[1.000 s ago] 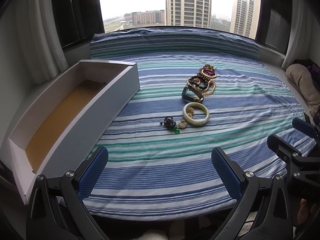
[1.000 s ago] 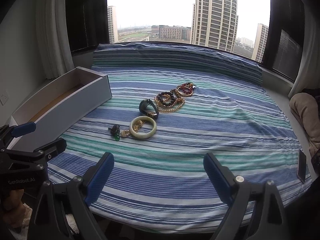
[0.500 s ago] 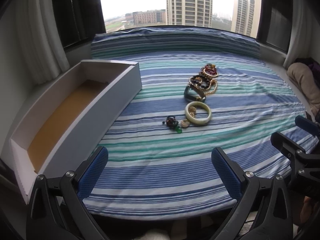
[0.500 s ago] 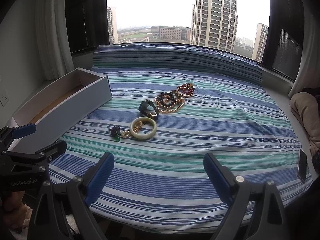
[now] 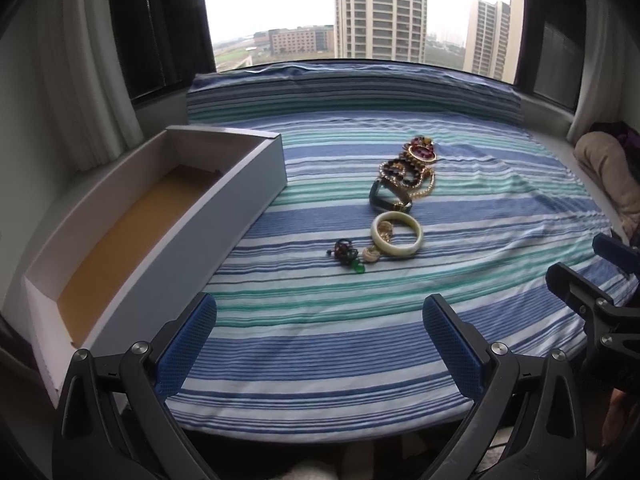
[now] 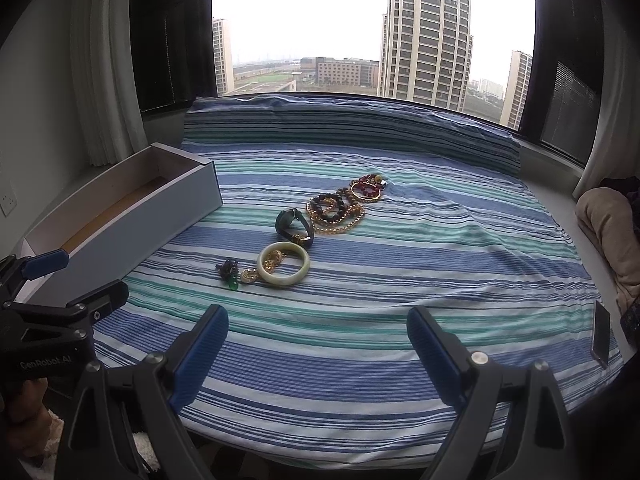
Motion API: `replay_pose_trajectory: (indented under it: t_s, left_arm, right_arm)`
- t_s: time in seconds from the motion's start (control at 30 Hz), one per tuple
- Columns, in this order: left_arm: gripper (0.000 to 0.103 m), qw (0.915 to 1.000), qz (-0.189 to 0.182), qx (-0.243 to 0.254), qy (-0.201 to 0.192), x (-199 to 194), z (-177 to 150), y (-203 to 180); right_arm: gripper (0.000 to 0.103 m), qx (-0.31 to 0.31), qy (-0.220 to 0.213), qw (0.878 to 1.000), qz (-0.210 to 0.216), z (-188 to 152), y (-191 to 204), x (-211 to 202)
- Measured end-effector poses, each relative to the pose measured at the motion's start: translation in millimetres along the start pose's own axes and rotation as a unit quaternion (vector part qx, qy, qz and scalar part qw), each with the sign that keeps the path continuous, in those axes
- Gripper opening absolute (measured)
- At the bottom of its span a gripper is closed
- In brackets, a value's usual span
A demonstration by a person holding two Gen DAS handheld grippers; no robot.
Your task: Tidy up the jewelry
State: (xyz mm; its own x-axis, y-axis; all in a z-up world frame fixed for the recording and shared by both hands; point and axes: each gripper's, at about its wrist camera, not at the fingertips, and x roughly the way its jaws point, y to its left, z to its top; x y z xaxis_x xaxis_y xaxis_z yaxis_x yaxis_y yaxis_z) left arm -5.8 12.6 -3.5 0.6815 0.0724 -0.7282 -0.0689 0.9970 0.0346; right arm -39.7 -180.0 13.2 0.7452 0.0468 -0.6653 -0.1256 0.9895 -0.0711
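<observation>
Pre-grasp: both grippers, left (image 5: 320, 336) and right (image 6: 318, 340), fingers spread, empty, at bed (image 5: 320, 360) near edge; next reach bangle (image 5: 397, 234), carry to box (image 5: 132, 228).

Both wrist views low at near edge, facing window, sharing striped cloth (image 5: 360, 344) and jewelry (image 6: 320, 220)

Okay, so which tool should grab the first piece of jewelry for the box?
Probably the left tool: open and empty, with the small green-beaded piece ahead and the white box on its side. The right tool, also open, sits farther from the box.
</observation>
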Motion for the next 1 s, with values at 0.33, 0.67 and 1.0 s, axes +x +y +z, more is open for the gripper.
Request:
replay_pose_trajectory:
  t_s: [0.33, 0.67, 1.0]
  left_arm:
    - [0.103, 1.0000, -0.001, -0.002, 0.001, 0.2, -0.1, 0.2]
    - [0.103, 1.0000, -0.001, 0.001, 0.007, 1.4, -0.7, -1.7]
    - [0.103, 1.0000, 0.000, 0.001, 0.010, 2.7, -0.7, -2.1]
  right_arm:
    - [0.093, 0.005, -0.001, 1.000, 0.000, -1.0, -1.4, -1.0]
    - [0.093, 0.010, 0.002, 1.000, -0.001, -2.4, -5.2, -0.3]
    - [0.093, 0.010, 0.004, 1.000, -0.002, -3.2, -4.9, -0.2]
